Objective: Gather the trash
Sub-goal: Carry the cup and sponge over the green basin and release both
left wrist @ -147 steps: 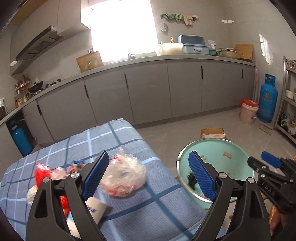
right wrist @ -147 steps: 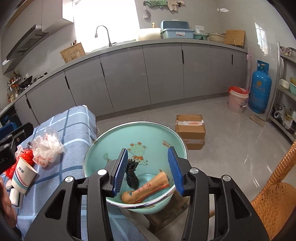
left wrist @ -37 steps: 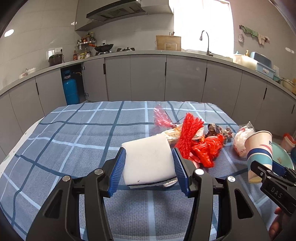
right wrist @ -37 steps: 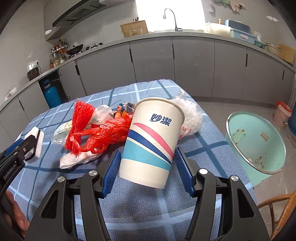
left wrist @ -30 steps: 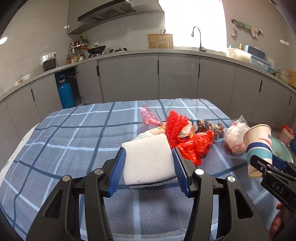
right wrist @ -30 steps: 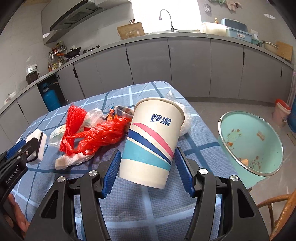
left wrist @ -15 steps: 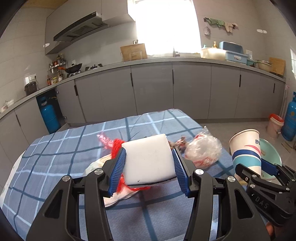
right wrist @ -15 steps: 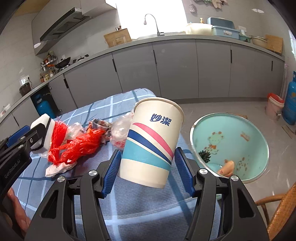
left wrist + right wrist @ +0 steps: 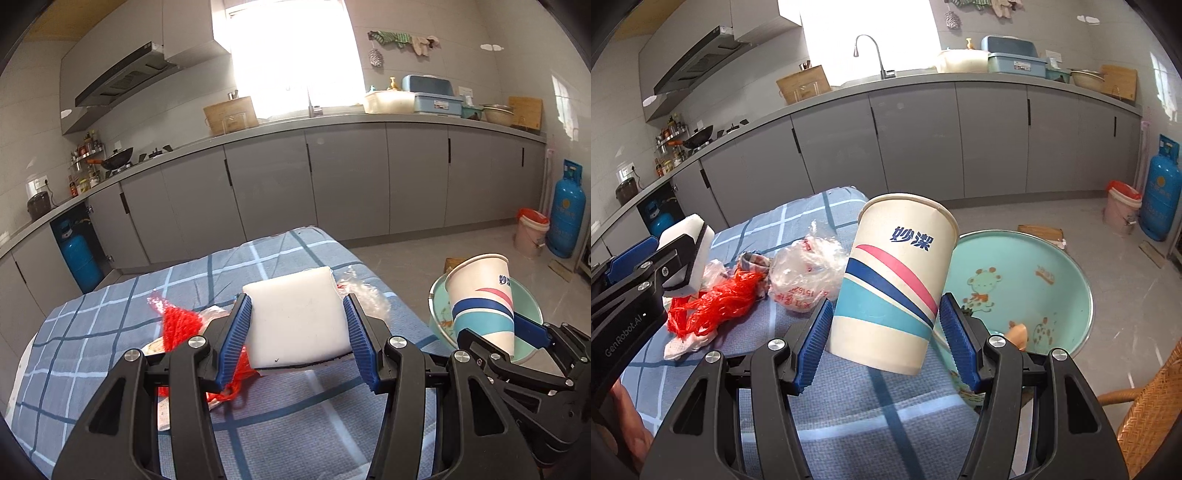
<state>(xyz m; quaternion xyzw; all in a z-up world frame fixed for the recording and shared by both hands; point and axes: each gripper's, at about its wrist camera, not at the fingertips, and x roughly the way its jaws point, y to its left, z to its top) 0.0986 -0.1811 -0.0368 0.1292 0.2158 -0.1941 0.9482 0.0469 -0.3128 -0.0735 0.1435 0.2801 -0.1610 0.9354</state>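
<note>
**Both grippers loaded, swinging toward the basin**

Landmark first: the round mint-green basin [image 9: 1052, 295], smooth, glossy enamel with cartoon animals printed inside and a thin metal rim, sitting low off the table's end. A tan scrap lies in its bottom.

Beside the basin spreads the table [image 9: 122, 317], draped in soft woven cloth, blue-grey with pale and dark check lines.

On that cloth, on the side away from the basin, there's a crinkled clear plastic bag [image 9: 809, 273] with red print, puffed and glossy. Further from the basin sits a tangle of bright red mesh netting [image 9: 713, 299], stringy and crumpled, over a flat white scrap.

Now the paper cup [image 9: 894, 284]: a tapered cone, matte cream with pink, navy and teal stripes and blue characters, tilted, its rim overlapping the basin's near edge in view. The right gripper [image 9: 882, 339] pinches it at the lower wall between ribbed blue pads.

The left gripper [image 9: 297, 339] clamps a white foam block [image 9: 297, 317], squarish, soft-edged, with a dark underside, held above the cloth, farther from the basin than the cup.

Against a second ago: the same grips hold, both loads have swung toward the basin, which now fills far more of the right view, and the red netting has slid behind the left jaws.
</note>
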